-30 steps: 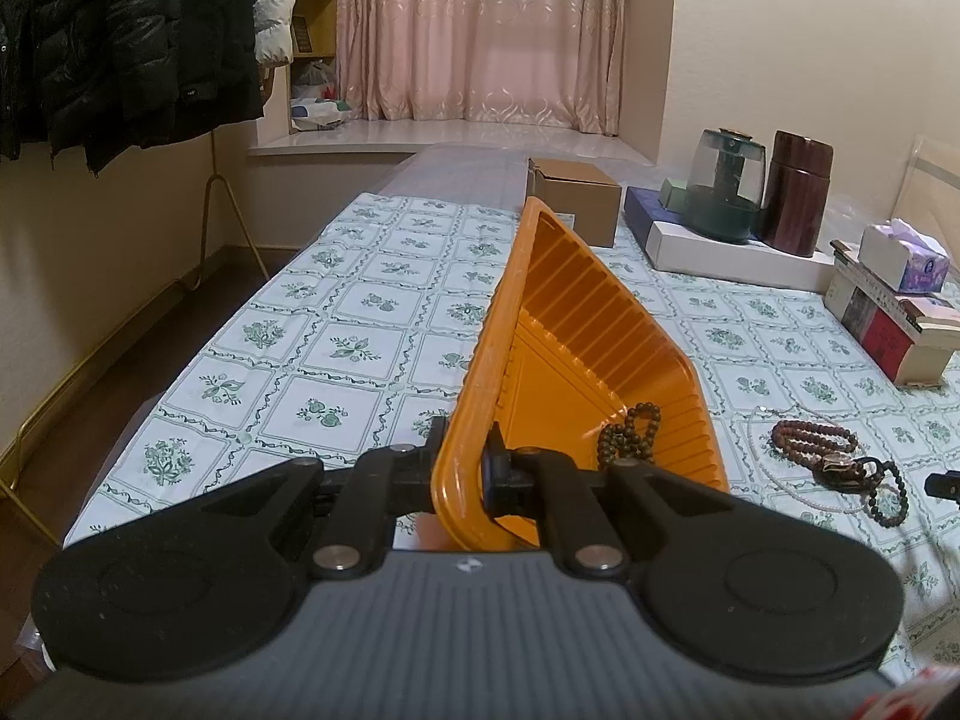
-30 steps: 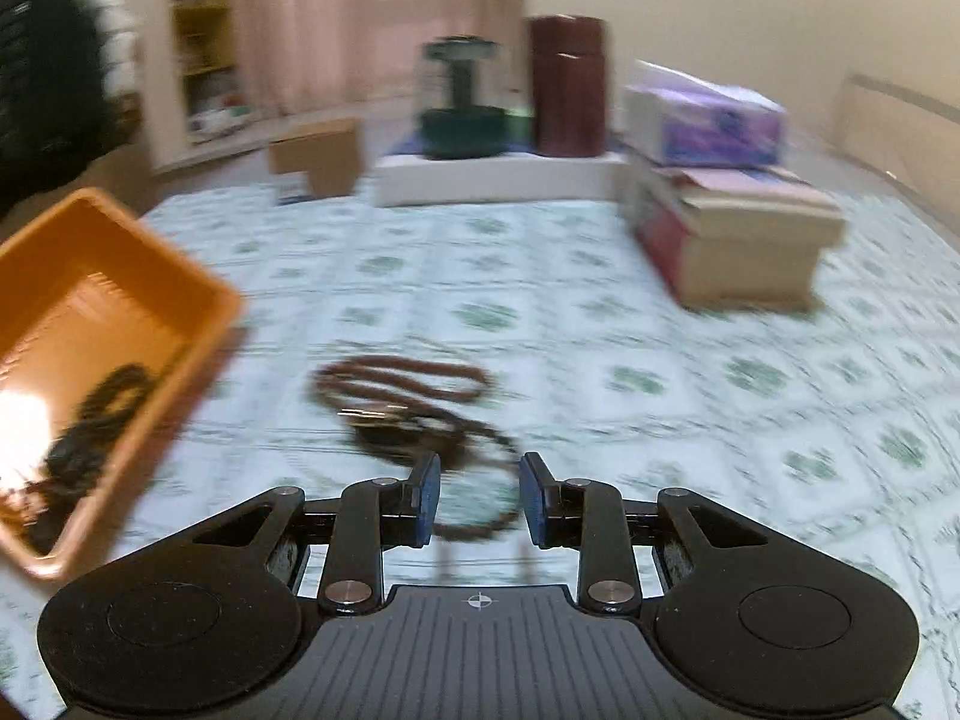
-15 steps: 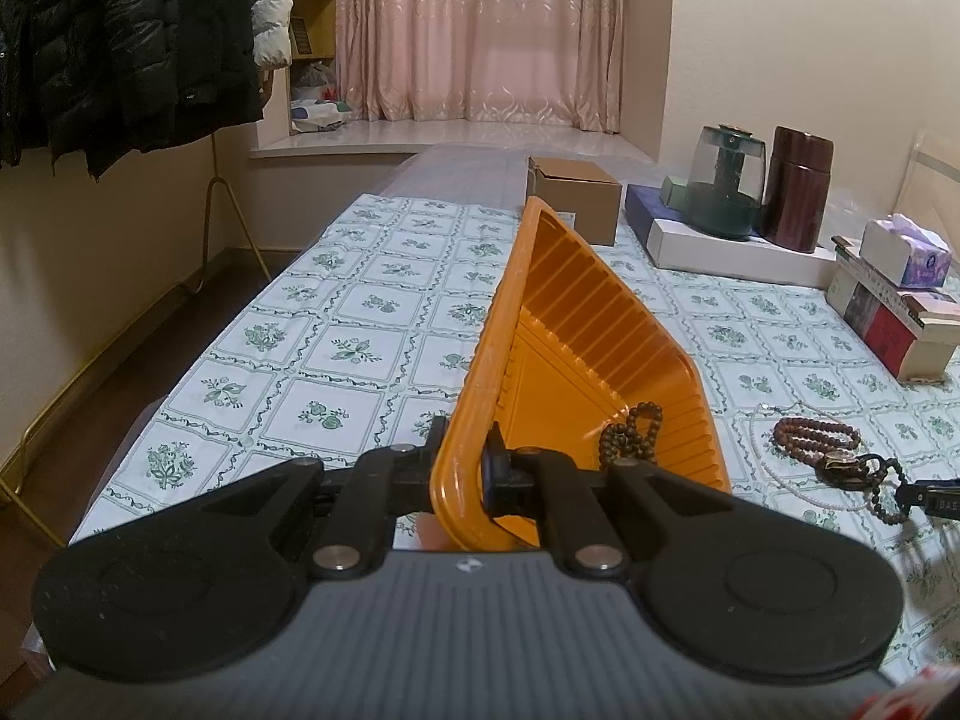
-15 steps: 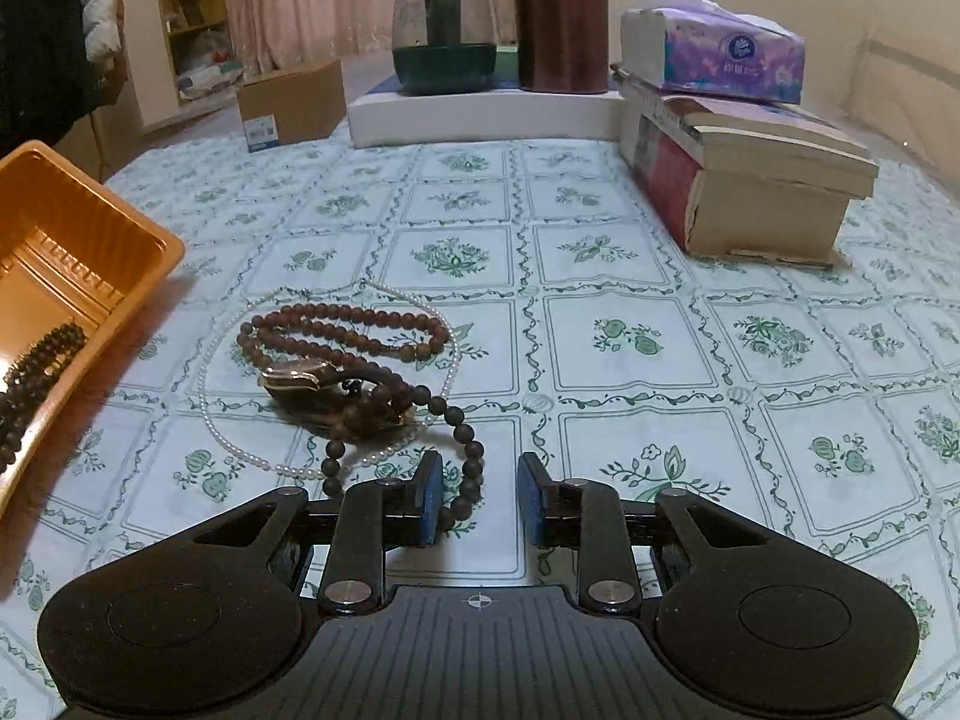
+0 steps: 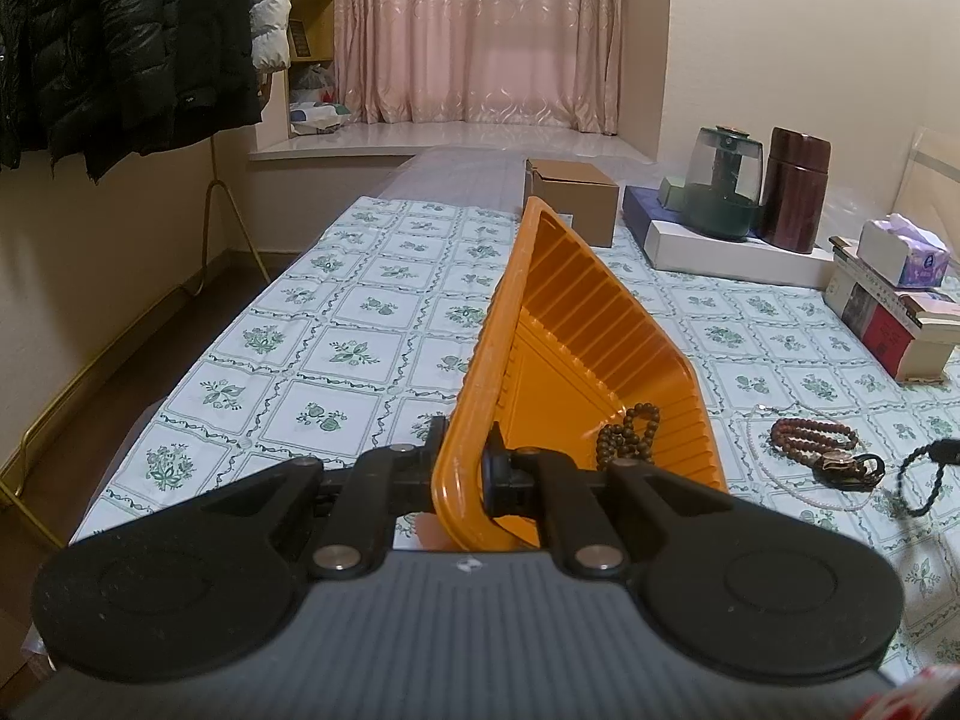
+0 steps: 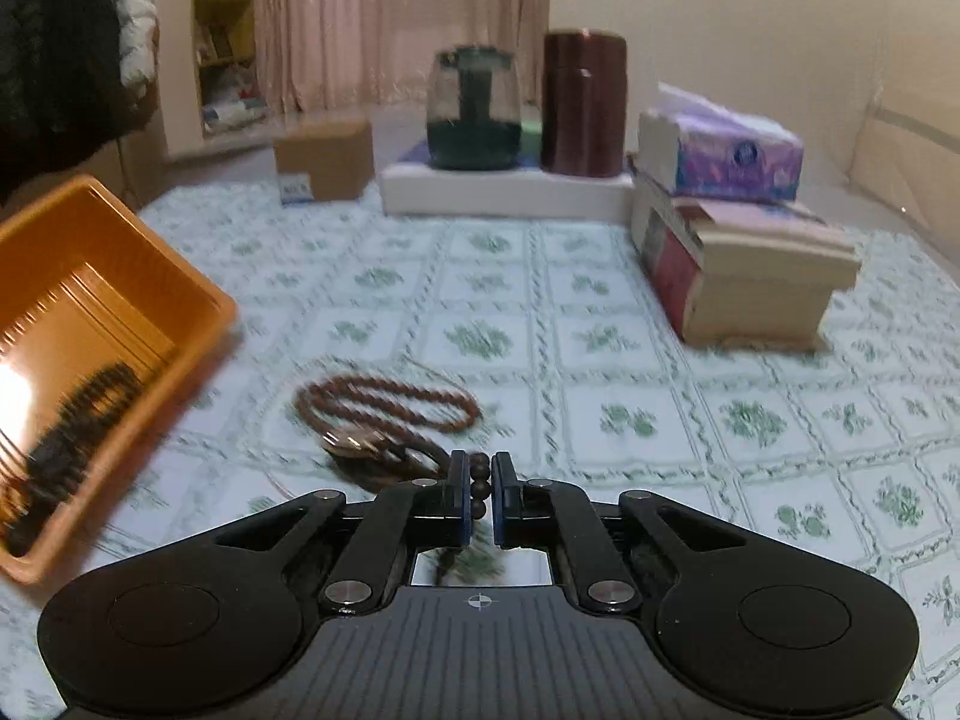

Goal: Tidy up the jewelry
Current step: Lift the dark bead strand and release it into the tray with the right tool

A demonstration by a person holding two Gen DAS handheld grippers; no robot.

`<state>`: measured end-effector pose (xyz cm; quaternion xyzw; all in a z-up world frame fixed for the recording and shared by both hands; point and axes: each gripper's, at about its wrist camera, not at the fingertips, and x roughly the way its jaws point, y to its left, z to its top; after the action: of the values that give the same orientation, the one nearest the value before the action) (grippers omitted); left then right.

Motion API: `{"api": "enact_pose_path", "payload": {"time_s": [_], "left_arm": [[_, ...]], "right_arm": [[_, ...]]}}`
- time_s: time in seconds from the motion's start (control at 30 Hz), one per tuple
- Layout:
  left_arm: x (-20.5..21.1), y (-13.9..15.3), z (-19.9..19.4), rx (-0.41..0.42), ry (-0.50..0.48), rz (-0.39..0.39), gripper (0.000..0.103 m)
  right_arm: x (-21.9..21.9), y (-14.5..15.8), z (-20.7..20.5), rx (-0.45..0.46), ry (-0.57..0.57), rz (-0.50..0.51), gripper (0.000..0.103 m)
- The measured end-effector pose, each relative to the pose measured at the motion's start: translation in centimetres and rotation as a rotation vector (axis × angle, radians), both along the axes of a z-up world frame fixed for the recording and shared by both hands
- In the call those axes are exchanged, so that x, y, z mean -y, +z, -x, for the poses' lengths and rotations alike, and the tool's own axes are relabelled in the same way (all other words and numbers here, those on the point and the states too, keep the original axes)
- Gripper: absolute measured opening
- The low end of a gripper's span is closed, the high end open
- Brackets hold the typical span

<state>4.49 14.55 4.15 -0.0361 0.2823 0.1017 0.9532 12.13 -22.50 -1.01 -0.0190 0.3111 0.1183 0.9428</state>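
My left gripper (image 5: 465, 474) is shut on the near rim of the orange tray (image 5: 576, 348), which it holds tilted up on the tablecloth. A dark bead bracelet (image 5: 627, 435) lies in the tray's low corner. My right gripper (image 6: 479, 462) is closing its jaws, and the pads press on a dark bead bracelet (image 6: 477, 495). In the left wrist view that strand (image 5: 912, 480) hangs from the gripper's tip, just above the cloth. Beyond it lie a brown bead string (image 6: 390, 402), a watch (image 6: 360, 441) and a thin pearl necklace (image 5: 759, 462).
A cardboard box (image 5: 573, 201), a glass kettle (image 5: 723, 186) and a dark red canister (image 5: 798, 195) stand at the back. A tissue box (image 6: 720, 150) sits on stacked books (image 6: 750, 270) at the right. Coats (image 5: 120, 42) hang beyond the table's left edge.
The right gripper's jaws have closed on the dark bead bracelet and raised it off the cloth, away from the pile. The left gripper and the tray have stayed put.
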Motion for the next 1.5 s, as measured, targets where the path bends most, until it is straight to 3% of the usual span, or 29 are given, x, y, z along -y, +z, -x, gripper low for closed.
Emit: {"api": "enact_pose_path", "payload": {"time_s": [0.27,0.57,0.77,1.0,1.2,1.5], "left_arm": [[0.2,0.2,0.2,0.004,-0.004,0.003,0.009],[0.2,0.2,0.2,0.002,-0.007,-0.001,0.009],[0.3,0.2,0.2,0.003,-0.006,0.002,0.009],[0.3,0.2,0.2,0.002,-0.006,0.002,0.009],[0.3,0.3,0.1,0.002,-0.005,0.004,0.009],[0.3,0.3,0.1,0.002,-0.003,0.007,0.009]], "right_arm": [[-3.5,3.0,0.7,0.035,0.103,-0.070,0.006],[-10.6,5.0,1.1,0.012,0.320,-0.200,0.006],[-15.2,4.4,1.3,-0.044,0.439,-0.268,0.006],[-17.4,3.1,1.3,-0.106,0.510,-0.307,0.006],[-18.6,1.7,0.6,-0.154,0.538,-0.303,0.007],[-14.7,1.0,-0.3,-0.142,0.396,-0.291,0.009]]}}
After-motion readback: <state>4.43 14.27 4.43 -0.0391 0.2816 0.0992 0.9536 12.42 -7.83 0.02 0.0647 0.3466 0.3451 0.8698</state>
